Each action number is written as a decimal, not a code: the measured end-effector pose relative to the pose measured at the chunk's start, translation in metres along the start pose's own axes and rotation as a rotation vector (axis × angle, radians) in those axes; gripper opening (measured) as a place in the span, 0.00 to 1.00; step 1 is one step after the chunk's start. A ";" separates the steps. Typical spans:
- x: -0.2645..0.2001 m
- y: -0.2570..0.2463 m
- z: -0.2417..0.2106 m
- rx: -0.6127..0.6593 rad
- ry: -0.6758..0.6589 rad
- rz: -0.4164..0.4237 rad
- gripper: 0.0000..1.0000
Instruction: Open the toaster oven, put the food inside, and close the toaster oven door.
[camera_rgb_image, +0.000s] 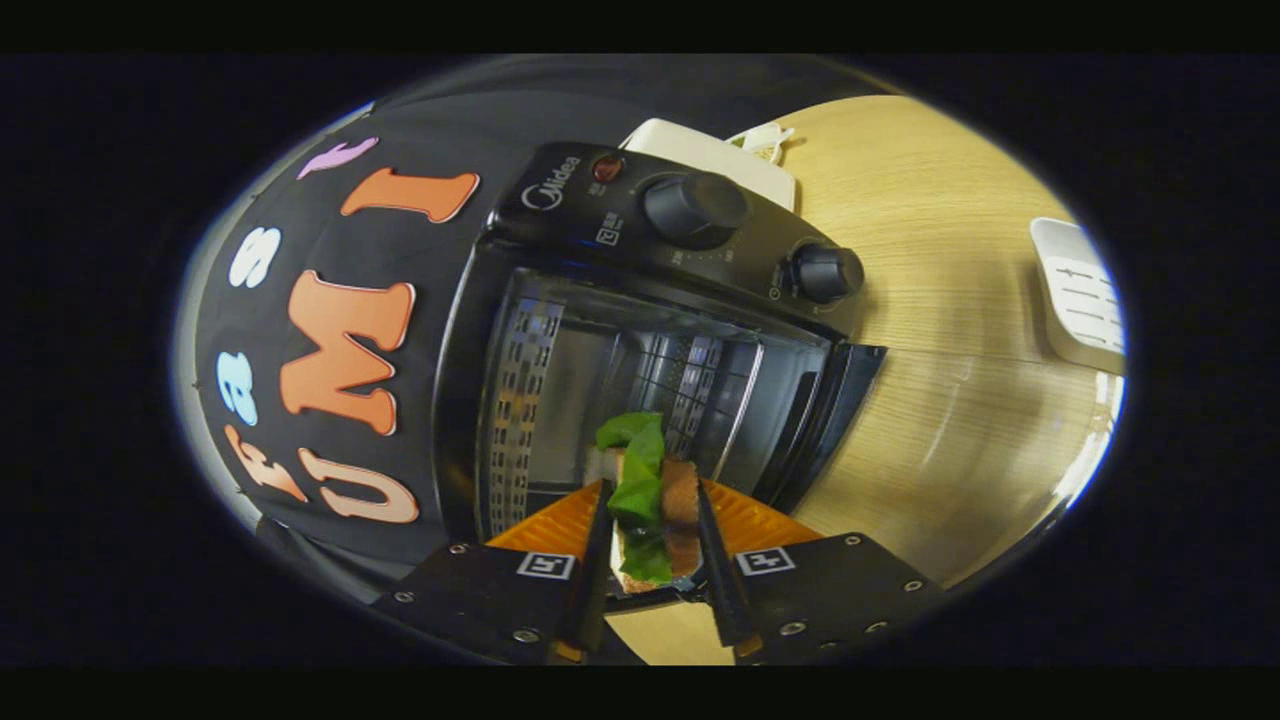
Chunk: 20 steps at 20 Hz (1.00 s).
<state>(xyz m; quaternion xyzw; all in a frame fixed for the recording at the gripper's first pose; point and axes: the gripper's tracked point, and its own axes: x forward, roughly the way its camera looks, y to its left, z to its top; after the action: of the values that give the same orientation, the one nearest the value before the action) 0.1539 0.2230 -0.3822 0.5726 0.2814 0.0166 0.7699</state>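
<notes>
Clamped between the two fingers of the gripper (652, 560) is a sandwich of brown toasted bread with green lettuce leaves (650, 490), held on edge so that a bread face is pressed by each finger; both fingers are seen bearing on it, so the grip is judged firm. The sandwich is carried pointing into the black metal toaster oven (640, 330), just short of its mouth. The oven's glass door (825, 420) is seen swung open and hanging off the mouth on the side below the knobs, so the cavity with its perforated side wall and wire rack (680, 385) is exposed ahead of the food. Two round black knobs (695, 208) are set on the oven's control strip, clear of the path.

Opening is judged done; insertion is under way, and nothing is yet rested on the rack. An edge-on hold is likely kept so the sandwich clears the mouth.

The oven is stood on a light wooden tabletop (940, 300). A flat white tray-like item (1080, 295) is lying on that table well apart from the oven's door side, and a white box (715, 155) is seen behind the oven.
</notes>
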 end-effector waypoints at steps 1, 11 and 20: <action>-0.003 -0.001 -0.002 -0.011 0.009 -0.004 0.55; -0.029 -0.007 -0.004 -0.028 -0.011 -0.040 0.98; -0.099 -0.012 -0.008 -0.165 -0.010 -0.021 0.98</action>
<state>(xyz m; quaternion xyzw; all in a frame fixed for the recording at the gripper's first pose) 0.0633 0.1915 -0.3532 0.5043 0.2814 0.0285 0.8159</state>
